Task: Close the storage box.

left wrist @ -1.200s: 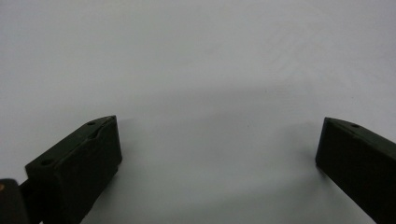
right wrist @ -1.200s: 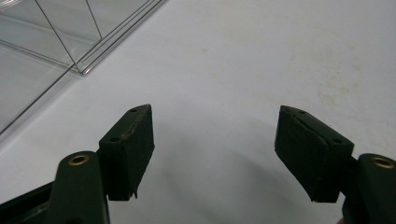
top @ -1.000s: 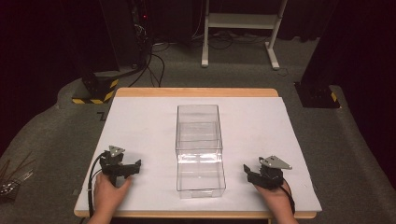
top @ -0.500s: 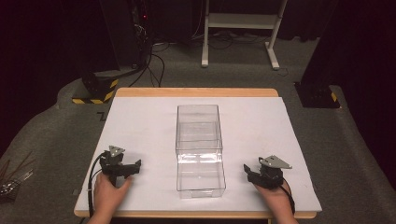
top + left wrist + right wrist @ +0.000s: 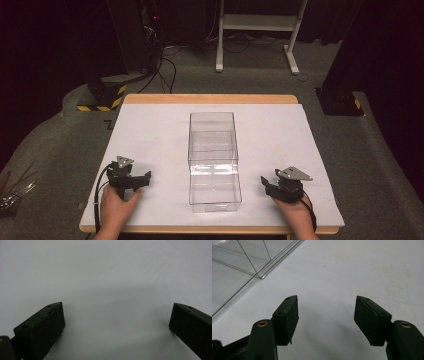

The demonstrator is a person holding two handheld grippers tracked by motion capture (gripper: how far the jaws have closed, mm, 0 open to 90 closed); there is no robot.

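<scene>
Both claws, left claw and right claw, wide open, empty-jawed, flanking clear box.

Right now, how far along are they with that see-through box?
Nothing looks done yet. The clear box stands untouched mid-table, nothing visible inside. The left gripper and right gripper rest on the white table cover either side, jaws open and empty. Reaching for and handling the box is all ahead.
</scene>
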